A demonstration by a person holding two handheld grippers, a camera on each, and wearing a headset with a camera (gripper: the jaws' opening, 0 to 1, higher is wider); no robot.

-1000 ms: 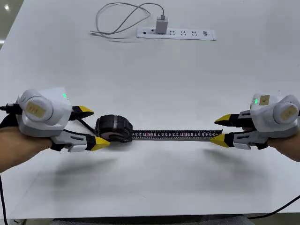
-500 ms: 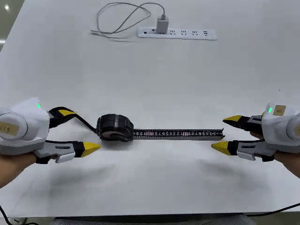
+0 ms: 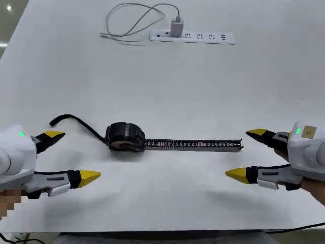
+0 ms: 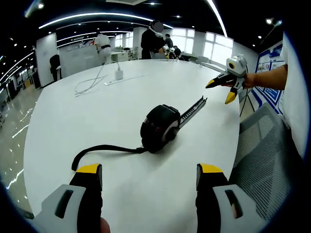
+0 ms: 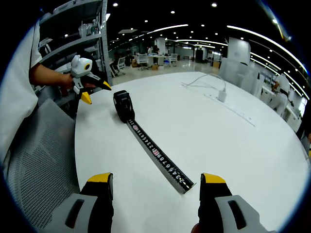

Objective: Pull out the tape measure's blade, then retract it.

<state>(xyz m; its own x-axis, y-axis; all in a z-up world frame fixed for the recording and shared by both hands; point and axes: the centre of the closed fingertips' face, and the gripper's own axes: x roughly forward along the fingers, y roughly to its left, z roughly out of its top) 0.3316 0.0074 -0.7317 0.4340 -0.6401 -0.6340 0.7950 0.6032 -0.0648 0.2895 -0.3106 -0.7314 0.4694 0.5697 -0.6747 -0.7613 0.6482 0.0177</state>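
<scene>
Black tape measure (image 3: 124, 137) sits on white table (image 3: 203, 91), blade (image 3: 193, 145) extended flat, likely locked since nothing holds it. Left gripper (image 3: 78, 155) and right gripper (image 3: 238, 153) wide open, empty, flanking it.

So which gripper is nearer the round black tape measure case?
Left. The left gripper is just left of the black tape measure case; the right gripper is beyond the blade tip.

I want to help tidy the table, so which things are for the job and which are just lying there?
For the job: tape measure, its pulled-out blade, left tongs, right tongs, both open.
Just lying about: power strip, charger plugged into it, white cable.
</scene>
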